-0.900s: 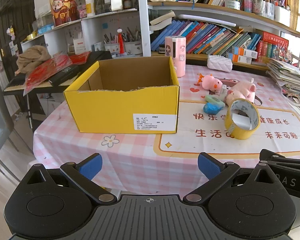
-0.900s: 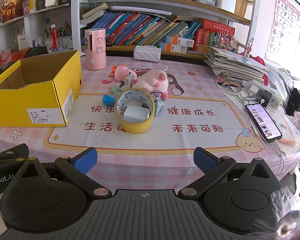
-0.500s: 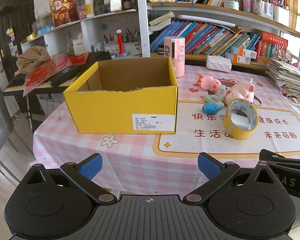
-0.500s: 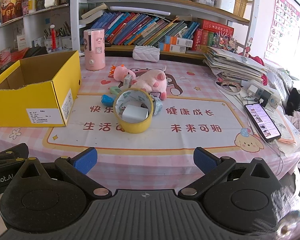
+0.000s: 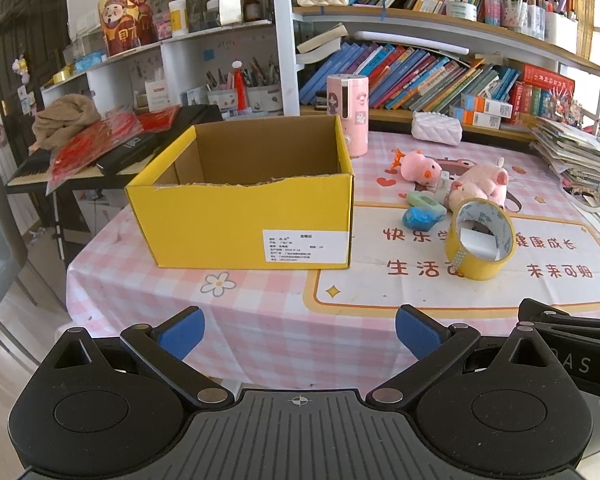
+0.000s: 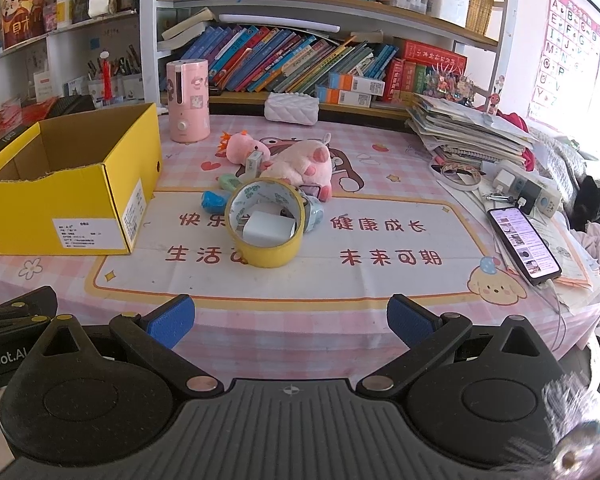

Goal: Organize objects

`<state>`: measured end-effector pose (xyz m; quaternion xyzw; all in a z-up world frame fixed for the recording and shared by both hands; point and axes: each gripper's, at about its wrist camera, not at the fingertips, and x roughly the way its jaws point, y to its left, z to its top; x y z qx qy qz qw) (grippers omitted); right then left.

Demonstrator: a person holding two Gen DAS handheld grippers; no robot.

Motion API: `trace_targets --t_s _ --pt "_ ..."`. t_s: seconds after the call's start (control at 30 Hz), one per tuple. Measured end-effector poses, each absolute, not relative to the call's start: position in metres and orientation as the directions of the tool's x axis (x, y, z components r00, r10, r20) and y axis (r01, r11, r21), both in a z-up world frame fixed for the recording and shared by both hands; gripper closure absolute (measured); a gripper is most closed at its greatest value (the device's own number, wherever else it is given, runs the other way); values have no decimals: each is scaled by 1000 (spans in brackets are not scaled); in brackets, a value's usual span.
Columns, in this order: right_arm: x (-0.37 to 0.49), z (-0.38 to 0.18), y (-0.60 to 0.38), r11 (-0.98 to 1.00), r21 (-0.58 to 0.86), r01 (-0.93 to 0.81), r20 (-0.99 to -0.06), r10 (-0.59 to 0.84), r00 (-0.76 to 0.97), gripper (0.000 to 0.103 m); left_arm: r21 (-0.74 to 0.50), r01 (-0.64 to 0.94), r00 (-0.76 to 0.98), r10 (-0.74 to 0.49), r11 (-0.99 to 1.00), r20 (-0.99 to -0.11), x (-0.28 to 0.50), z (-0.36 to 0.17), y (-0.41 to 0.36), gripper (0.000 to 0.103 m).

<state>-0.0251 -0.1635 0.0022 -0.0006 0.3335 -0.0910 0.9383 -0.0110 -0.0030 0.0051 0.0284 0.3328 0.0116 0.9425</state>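
From my left wrist view, my left tool (image 5: pixel 298 330) hangs over the near edge of the counter (image 5: pixel 260 320) with its jaws spread wide and nothing between the ribbed blue pads (image 5: pixel 180 330). The counter wears a soft pink-checked cloth with a glossy printed mat over it. At about twelve o'clock from the tool stands a yellow cardboard box (image 5: pixel 244 224), rectangular and open-topped, its brown corrugated inside bare and its near rim torn ragged. At two o'clock sits a yellow tape roll (image 5: pixel 480 240), a thick ring tilted on edge, with a small white block inside it. Beyond it lie a crinkled blue lump (image 5: pixel 420 217), a pale green piece (image 5: pixel 424 199) and two fuzzy pink plush pigs (image 5: pixel 480 184).

From my right wrist view, my right tool (image 6: pixel 290 320) is likewise fully spread and empty, above the near counter edge. The tape roll (image 6: pixel 266 236) is at twelve o'clock, the box (image 6: pixel 72 208) at ten, well apart from the roll. The plush pigs (image 6: pixel 300 162) lie just behind the roll; a small bluish round thing peeks out at the roll's right, and I cannot tell what it is. At two o'clock a flat black phone (image 6: pixel 524 244) with a lit screen rests on loose papers.
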Motion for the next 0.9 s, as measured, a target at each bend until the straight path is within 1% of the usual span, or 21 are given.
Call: trace_targets --t_s 0.9 --pt "-23 2 -162 983 -64 171 -628 -173 759 0 48 -2 771 32 999 -636 -4 4 1 0"
